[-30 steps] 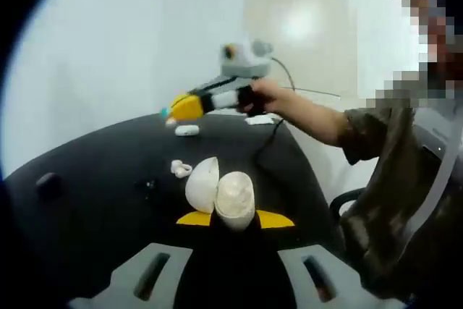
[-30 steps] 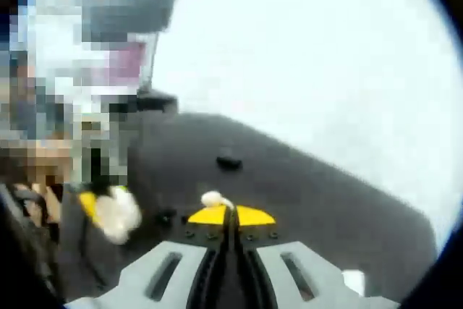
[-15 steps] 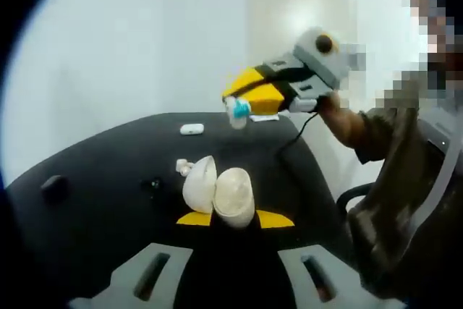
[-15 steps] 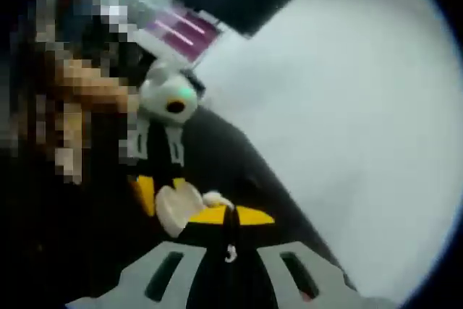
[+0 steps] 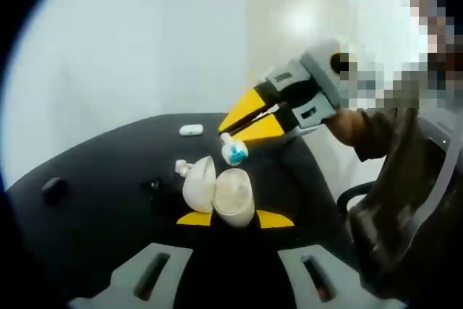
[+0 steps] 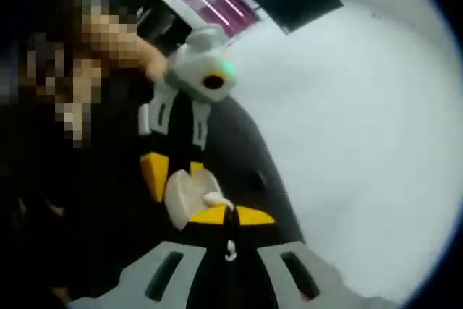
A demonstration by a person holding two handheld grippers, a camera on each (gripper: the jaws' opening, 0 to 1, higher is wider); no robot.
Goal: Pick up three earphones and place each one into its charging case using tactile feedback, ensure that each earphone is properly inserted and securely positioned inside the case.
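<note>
Right hand-held gripper (image 5: 233,134) pinches earphone (image 5: 234,151) above open case (image 5: 220,193), itself clamped by left hand-held gripper (image 5: 226,218).

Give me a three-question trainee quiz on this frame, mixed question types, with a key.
1. True or false: the charging case held in the left gripper has its lid open.
2. Multiple choice: the earphone at the tips of the right gripper is
A. lying on the black table
B. just above the open case
C. already seated in the case
3. Fill in: besides the earphone being carried, a loose earphone lies beside the case, and another small white object lies farther back on the ____.

Key: 1 true; 2 B; 3 table.
</note>
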